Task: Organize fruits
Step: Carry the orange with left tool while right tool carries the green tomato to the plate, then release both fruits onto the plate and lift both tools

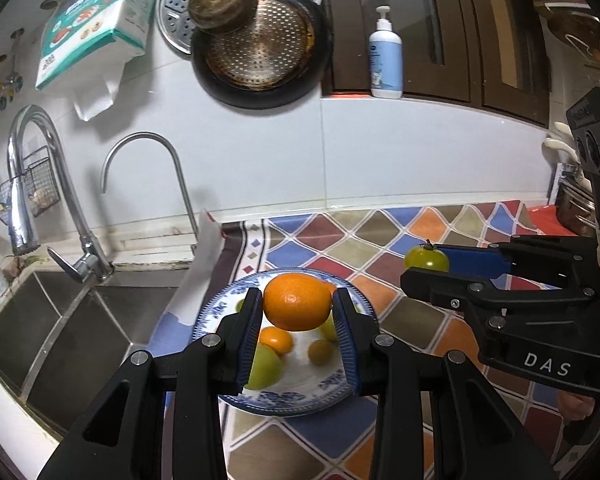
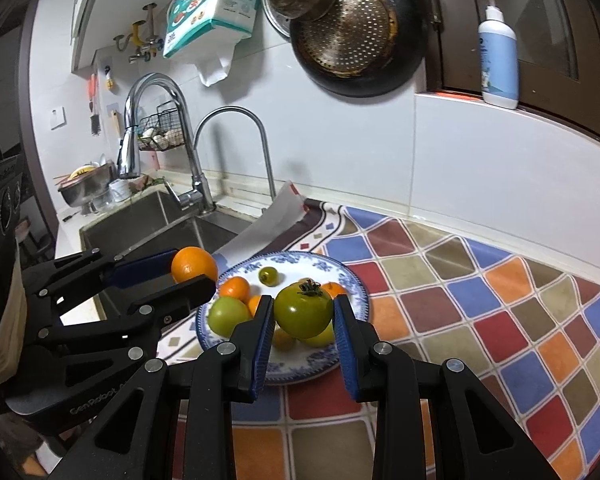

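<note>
Beside sink (image 2: 148,224), plate (image 2: 342,364) below 2 loaded tongs.

Both grippers are matte black plastic with angular linkage arms pinned by round silver screws. The left gripper (image 1: 296,312) has ribbed blue pads (image 1: 247,336) lining its fingers — the right gripper (image 2: 304,322) matches it. White lettering reads "DAS" on the right one's body; "GenRobot" shows on the left one's. A black camera block with three round lenses sits behind each.
</note>
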The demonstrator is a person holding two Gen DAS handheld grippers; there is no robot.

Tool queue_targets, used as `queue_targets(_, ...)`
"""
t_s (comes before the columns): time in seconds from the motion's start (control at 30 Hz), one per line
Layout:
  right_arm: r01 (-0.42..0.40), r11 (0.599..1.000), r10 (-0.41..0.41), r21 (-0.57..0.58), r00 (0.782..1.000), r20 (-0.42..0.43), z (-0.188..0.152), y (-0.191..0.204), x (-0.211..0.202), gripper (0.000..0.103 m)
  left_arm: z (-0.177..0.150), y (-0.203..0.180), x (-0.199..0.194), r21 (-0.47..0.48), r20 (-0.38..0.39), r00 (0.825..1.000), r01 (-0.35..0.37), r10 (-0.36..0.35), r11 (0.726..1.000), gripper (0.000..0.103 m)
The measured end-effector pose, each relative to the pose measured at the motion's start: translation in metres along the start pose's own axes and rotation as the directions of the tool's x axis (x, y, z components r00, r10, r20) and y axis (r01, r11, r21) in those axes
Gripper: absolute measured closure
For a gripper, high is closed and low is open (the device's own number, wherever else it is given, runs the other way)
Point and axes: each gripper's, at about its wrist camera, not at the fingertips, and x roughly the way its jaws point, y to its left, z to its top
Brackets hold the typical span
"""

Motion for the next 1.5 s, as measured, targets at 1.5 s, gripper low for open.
queue_targets(1.5, -0.04, 0.996, 0.049, 0.074, 0.991, -0.128, 0.009, -0.014, 0.113, 0.065, -0.009, 0.044, 0.098, -0.023, -0.154, 0.988, 0.007, -0.011, 1.0, 0.061)
